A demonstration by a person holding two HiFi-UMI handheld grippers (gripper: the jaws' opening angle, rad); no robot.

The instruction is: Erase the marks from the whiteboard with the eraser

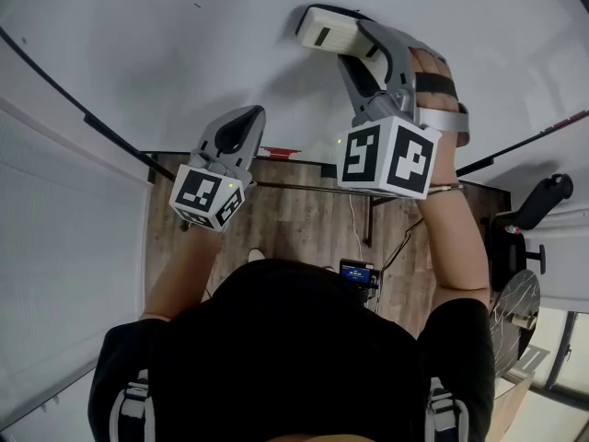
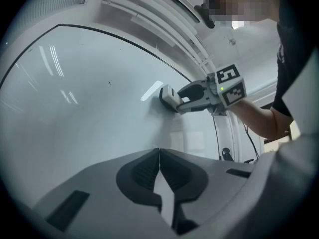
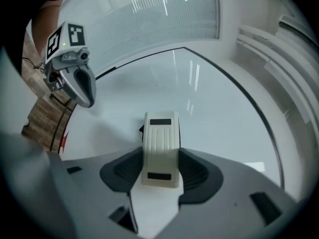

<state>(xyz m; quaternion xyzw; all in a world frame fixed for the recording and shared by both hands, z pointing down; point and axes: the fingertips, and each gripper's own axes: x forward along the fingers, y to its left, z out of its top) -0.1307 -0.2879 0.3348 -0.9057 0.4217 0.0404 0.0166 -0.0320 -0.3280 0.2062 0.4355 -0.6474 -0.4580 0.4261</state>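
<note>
R tool [image 3: 160, 167] is clamped on the cream eraser [image 3: 160, 146], gripped across its narrow sides. The eraser's long axis is seen running 6–12 o'clock in the right gripper view, w/ its far end laid against the whiteboard [image 1: 138, 53]. L tool [image 2: 159, 158] is pressed together w/ nothing in it and is held near the board, approx 8 o'clock from the eraser in the head view; contact can't be told. Further up, one small dark mark [image 1: 196, 5] is made out approx 10 o'clock from the eraser, well apart. The next wipe is judged to be needed toward 10 o'clock, by the R tool.
</note>
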